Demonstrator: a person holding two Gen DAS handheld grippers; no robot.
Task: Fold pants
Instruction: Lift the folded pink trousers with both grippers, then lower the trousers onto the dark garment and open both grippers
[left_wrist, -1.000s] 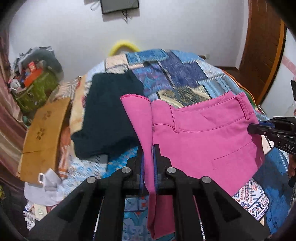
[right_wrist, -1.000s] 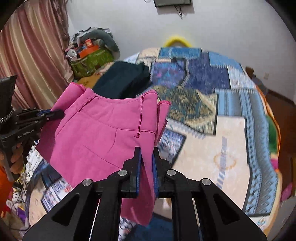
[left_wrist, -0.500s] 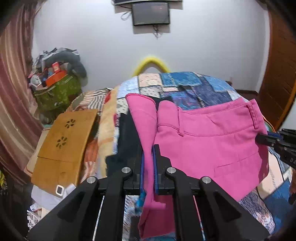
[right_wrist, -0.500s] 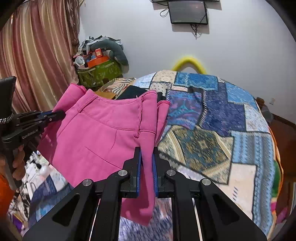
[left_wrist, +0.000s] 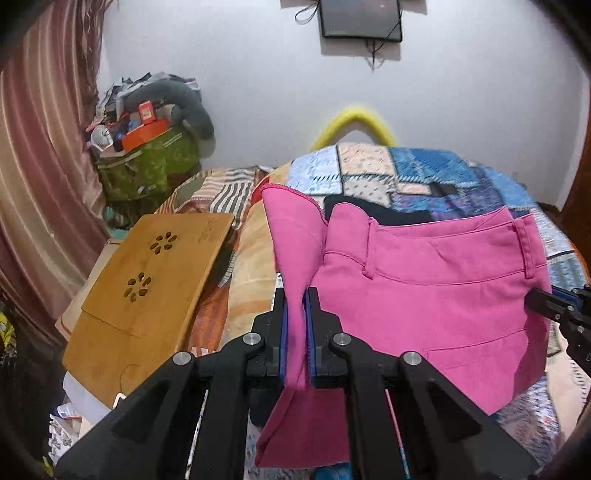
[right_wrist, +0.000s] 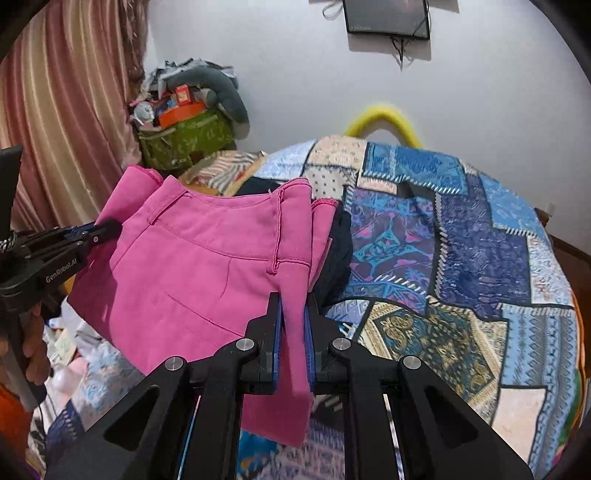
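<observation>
The pink pants (left_wrist: 424, 295) hang folded in the air over the patchwork bedspread (left_wrist: 424, 166), stretched between both grippers with the waistband uppermost. My left gripper (left_wrist: 295, 306) is shut on the pants' left edge, pink cloth pinched between its blue pads. In the right wrist view the pink pants (right_wrist: 192, 273) spread to the left, and my right gripper (right_wrist: 293, 314) is shut on their right edge. The left gripper (right_wrist: 105, 229) shows there at the far left, a hand under it. The right gripper (left_wrist: 535, 302) pokes in at the left wrist view's right edge.
A dark garment (right_wrist: 336, 258) lies on the bedspread (right_wrist: 480, 258) behind the pants. A wooden lap board (left_wrist: 147, 288) rests left of the bed. A green bag (left_wrist: 147, 166) piled with clutter, a striped curtain (left_wrist: 40, 184), a yellow arch (left_wrist: 354, 122) and a wall screen (left_wrist: 360, 18) stand beyond.
Both grippers carried the stretched pants leftward across the bed. The dark garment, earlier beside the pants, is now mostly hidden behind them, and the lap board and green bag appear closer.
</observation>
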